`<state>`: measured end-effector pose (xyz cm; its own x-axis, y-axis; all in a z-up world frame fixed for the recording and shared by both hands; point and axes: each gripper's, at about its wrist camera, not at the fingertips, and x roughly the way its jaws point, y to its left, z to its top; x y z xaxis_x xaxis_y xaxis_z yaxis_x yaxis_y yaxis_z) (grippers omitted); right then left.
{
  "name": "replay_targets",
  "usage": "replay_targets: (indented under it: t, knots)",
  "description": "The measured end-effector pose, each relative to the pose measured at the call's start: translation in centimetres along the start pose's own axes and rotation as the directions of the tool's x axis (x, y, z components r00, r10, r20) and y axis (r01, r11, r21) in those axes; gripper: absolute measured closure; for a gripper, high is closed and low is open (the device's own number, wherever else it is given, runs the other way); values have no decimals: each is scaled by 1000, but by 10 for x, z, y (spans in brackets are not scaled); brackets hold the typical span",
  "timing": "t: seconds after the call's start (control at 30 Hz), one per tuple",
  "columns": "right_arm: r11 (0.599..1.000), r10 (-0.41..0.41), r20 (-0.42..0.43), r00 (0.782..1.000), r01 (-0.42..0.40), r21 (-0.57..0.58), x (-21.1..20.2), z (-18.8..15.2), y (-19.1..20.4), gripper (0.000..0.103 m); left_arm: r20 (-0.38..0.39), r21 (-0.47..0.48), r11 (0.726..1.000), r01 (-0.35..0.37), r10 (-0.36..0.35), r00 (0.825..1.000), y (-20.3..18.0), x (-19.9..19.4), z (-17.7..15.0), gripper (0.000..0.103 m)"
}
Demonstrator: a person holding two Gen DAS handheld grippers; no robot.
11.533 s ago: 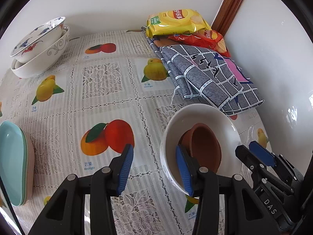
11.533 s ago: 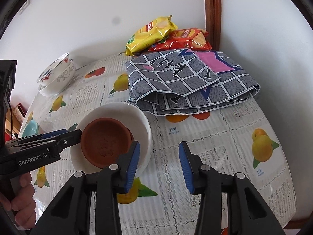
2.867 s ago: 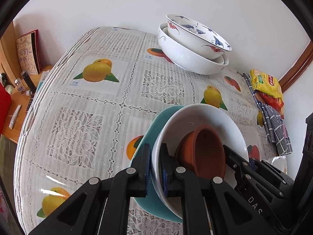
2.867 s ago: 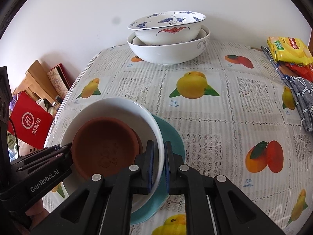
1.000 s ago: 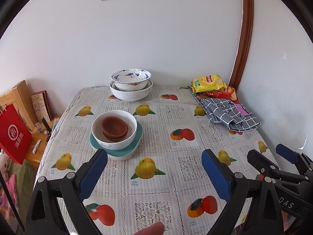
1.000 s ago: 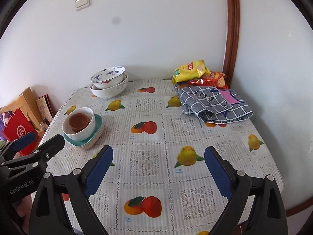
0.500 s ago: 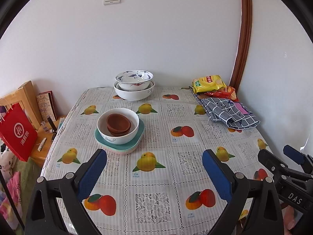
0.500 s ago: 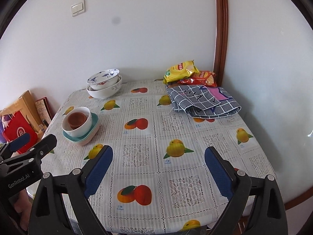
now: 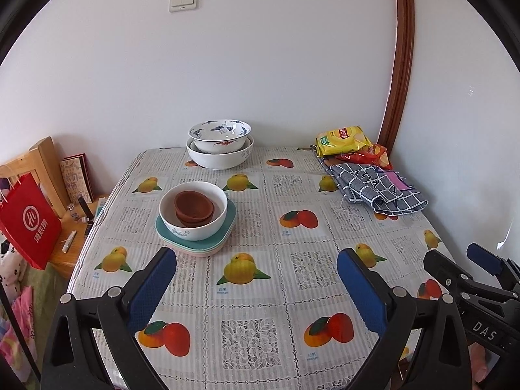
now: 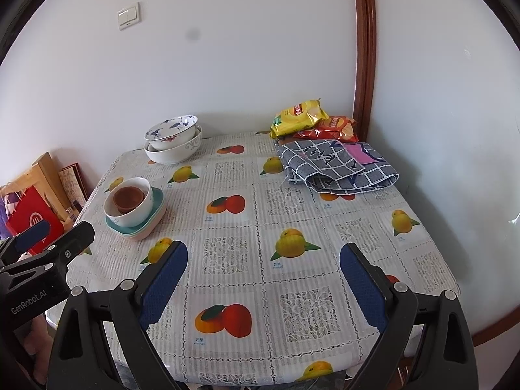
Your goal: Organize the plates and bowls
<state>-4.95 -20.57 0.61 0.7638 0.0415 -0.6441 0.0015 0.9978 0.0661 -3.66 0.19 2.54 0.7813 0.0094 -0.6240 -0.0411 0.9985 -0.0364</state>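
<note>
While the white bowl point(image 9: 193, 210) holding 2 brown bowls point(image 9: 194, 208) sits on the teal plates point(image 9: 196, 242) left of centre in the frame, the left gripper point(image 9: 256, 287) and right gripper point(image 10: 263, 278) hover well apart from it, jaws spread wide and empty.

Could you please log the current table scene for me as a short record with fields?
left gripper: open, empty, above the table's near edge
right gripper: open, empty
near stack: brown bowls in white bowl on teal plates
far stack: patterned bowl nested in large white bowl
right rear corner: snack bags, checked cloth
</note>
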Motion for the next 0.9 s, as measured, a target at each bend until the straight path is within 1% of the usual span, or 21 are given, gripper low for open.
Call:
replay_targets:
  t: [0.9]
  knots:
    - [1000, -7, 1, 1000, 7, 9, -3, -2, 1, 9, 7, -5, 1000, 9, -9, 1000, -3, -3, -3, 3]
